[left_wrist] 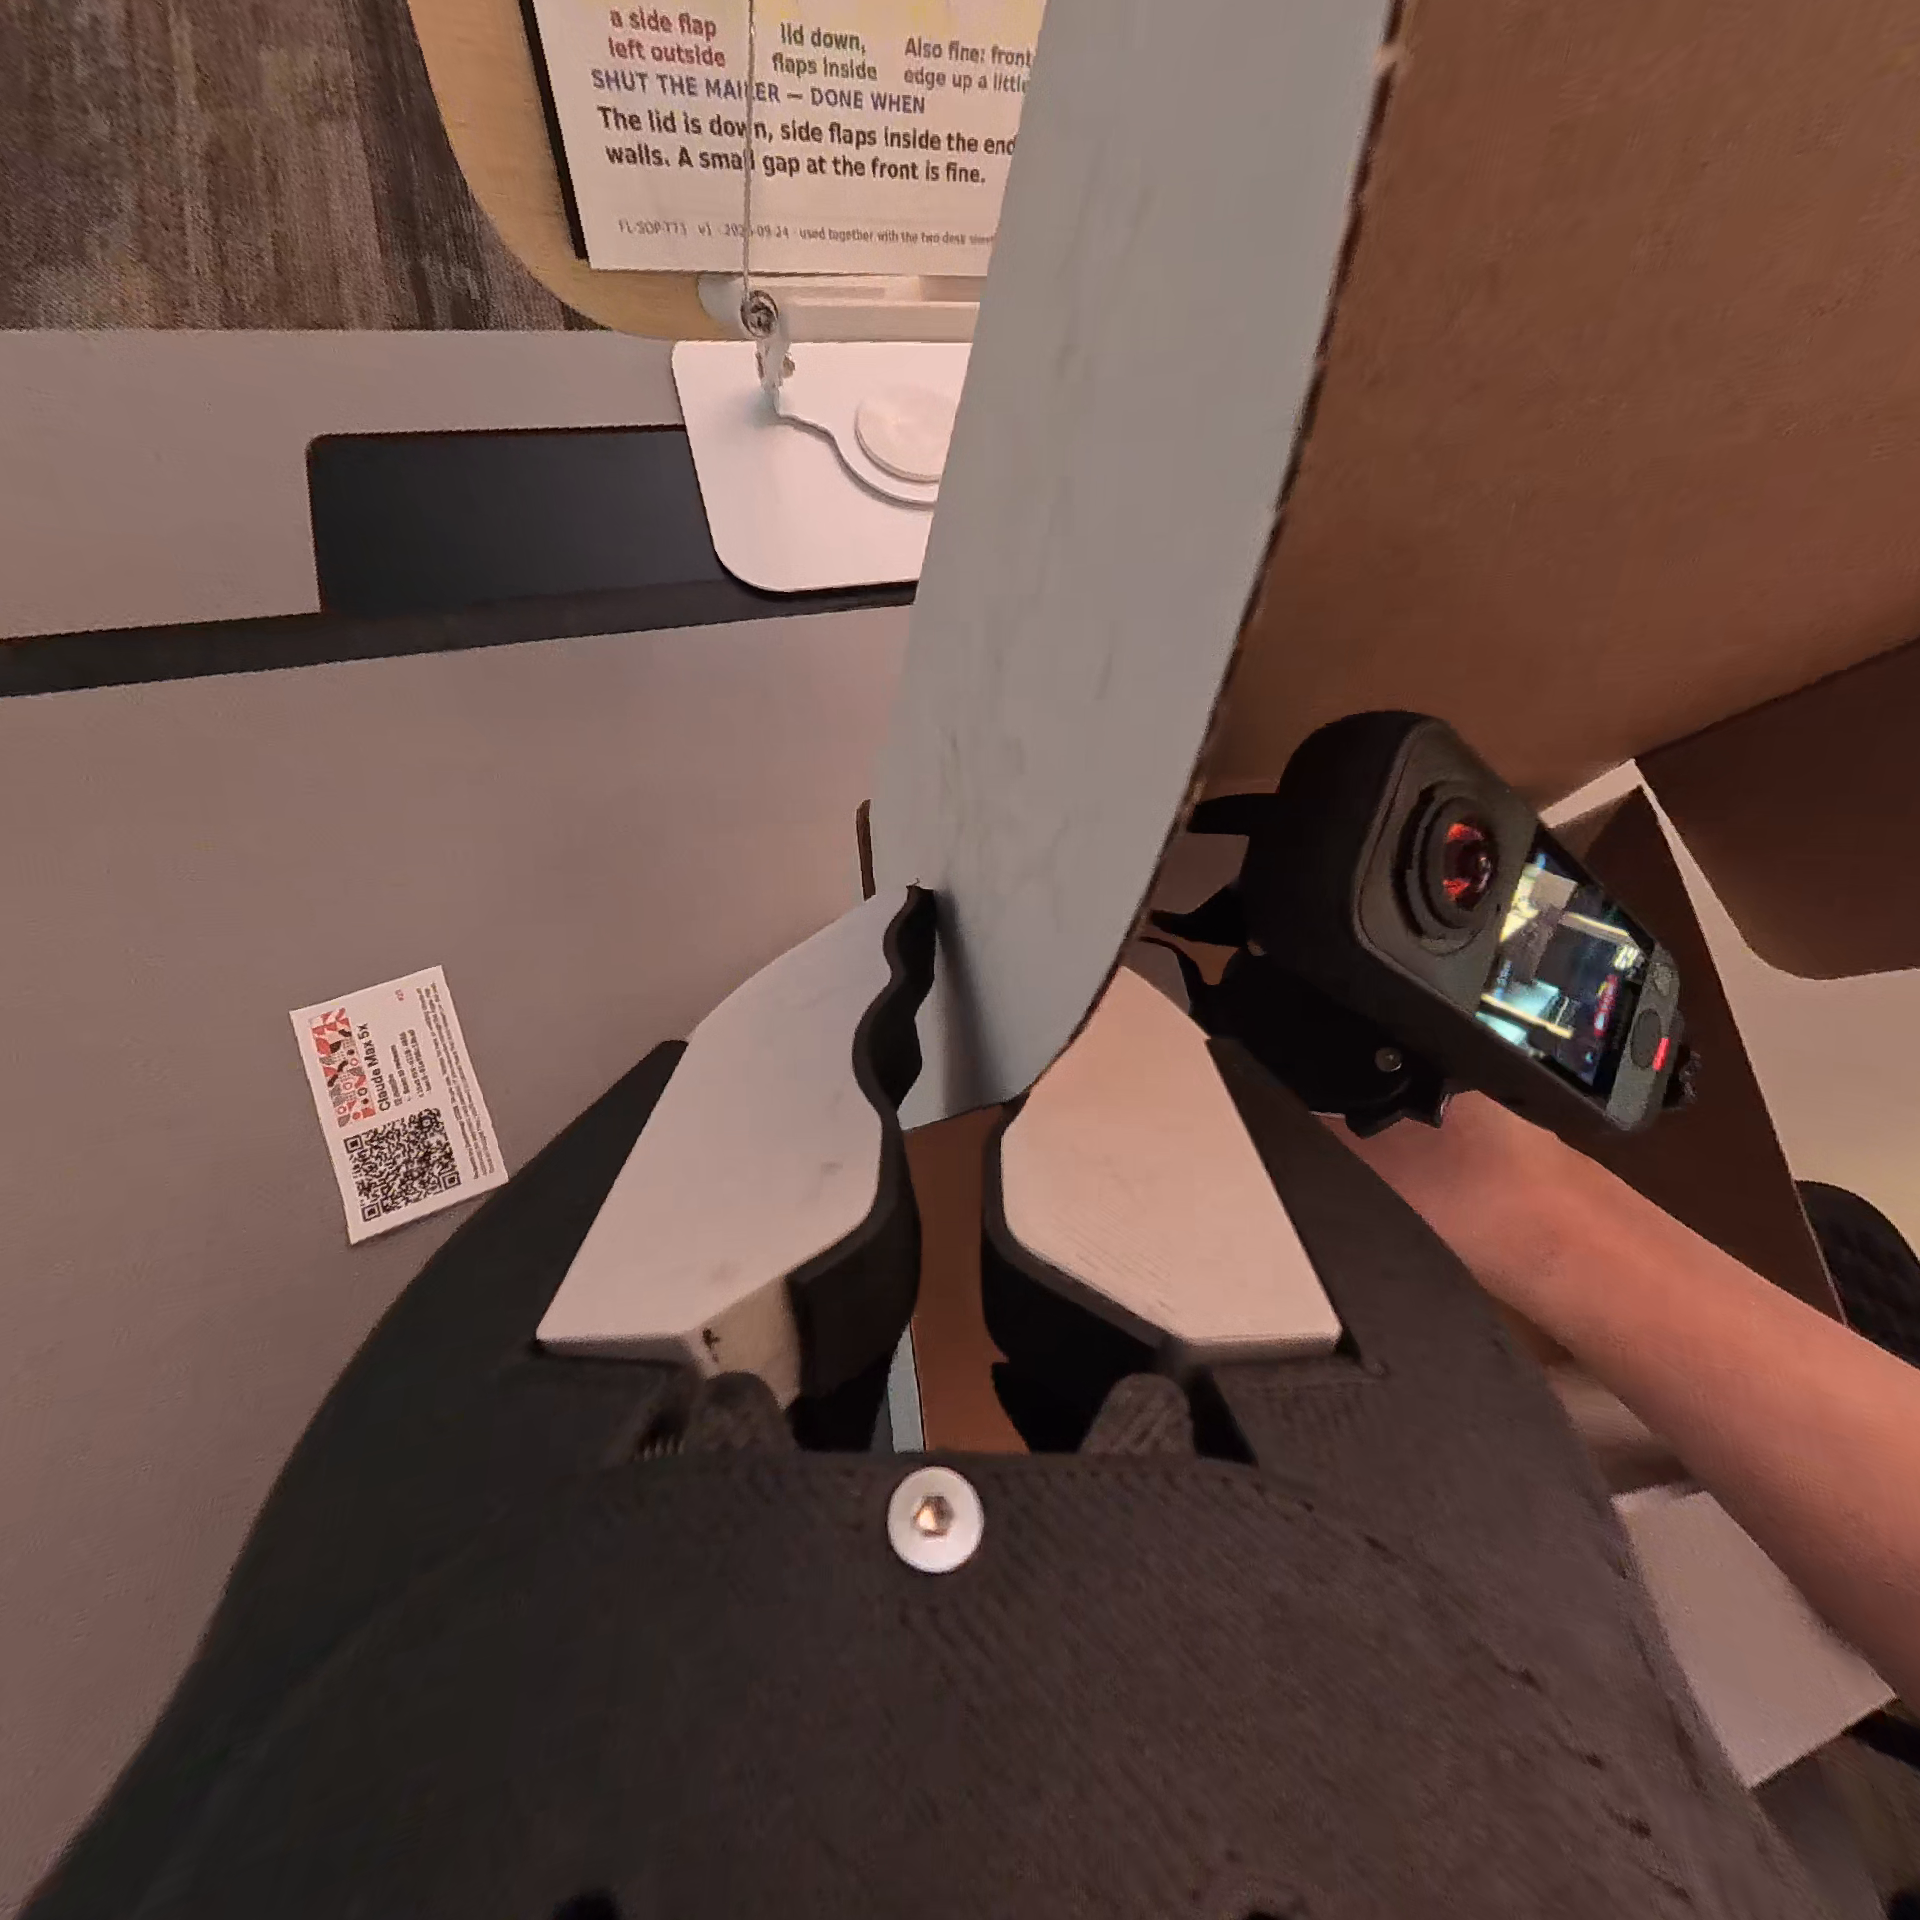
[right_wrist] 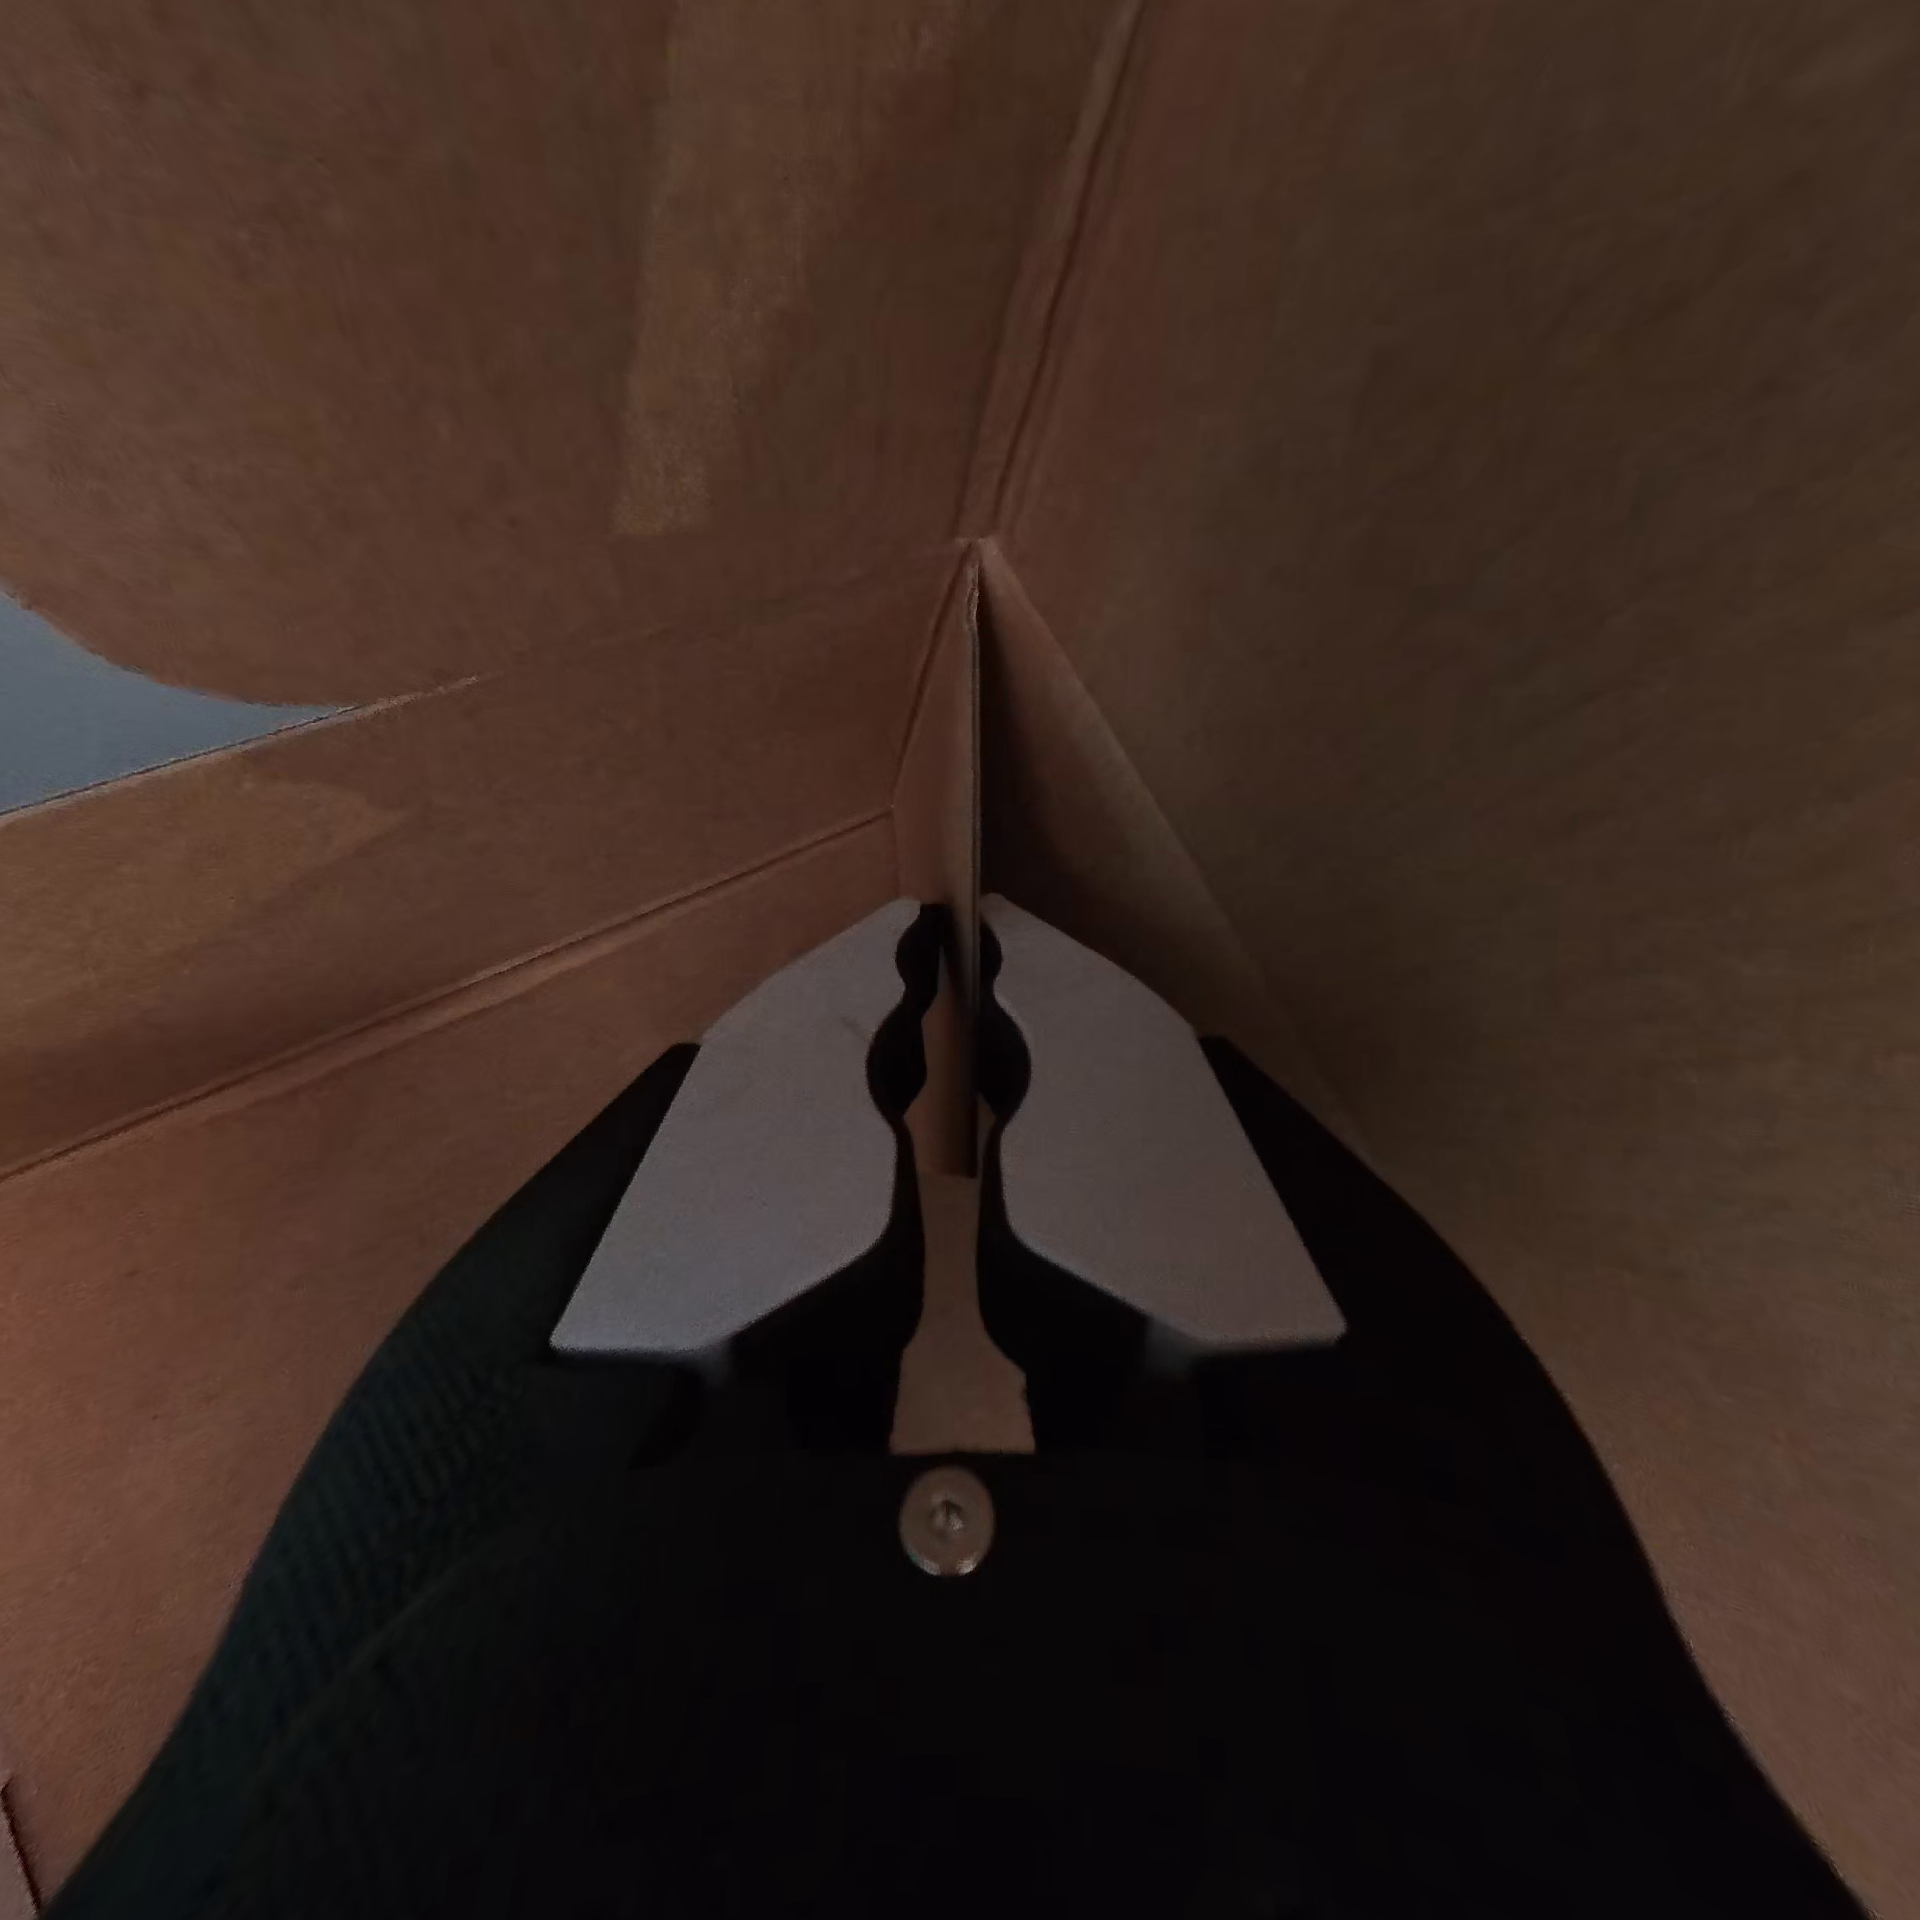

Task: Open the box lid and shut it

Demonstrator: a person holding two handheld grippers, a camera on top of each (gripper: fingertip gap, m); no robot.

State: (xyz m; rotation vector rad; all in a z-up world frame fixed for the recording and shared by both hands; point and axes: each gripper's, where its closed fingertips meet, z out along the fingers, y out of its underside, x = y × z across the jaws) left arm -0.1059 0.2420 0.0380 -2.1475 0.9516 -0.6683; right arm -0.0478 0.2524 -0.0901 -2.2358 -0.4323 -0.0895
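The cardboard box is open, with its lid [left_wrist: 1558,364] raised and the brown inside facing me. The lid's side flap [left_wrist: 1091,520] is pale grey-blue on the outside and hangs down edge-on. My left gripper [left_wrist: 987,997] is shut on the lower end of this flap. The right gripper's camera [left_wrist: 1507,914] shows under the lid, with a forearm [left_wrist: 1621,1299] behind it. In the right wrist view, the right gripper [right_wrist: 958,935] is inside the brown box and shut on a thin cardboard flap [right_wrist: 971,790] seen edge-on, below a corner of the lid [right_wrist: 1455,520].
The box stands on a grey desk [left_wrist: 312,852]. A small printed card [left_wrist: 395,1101] lies to the left. A white stand base [left_wrist: 810,468] and a board with an instruction sheet [left_wrist: 790,135] are behind. A dark slot [left_wrist: 499,520] runs across the desk.
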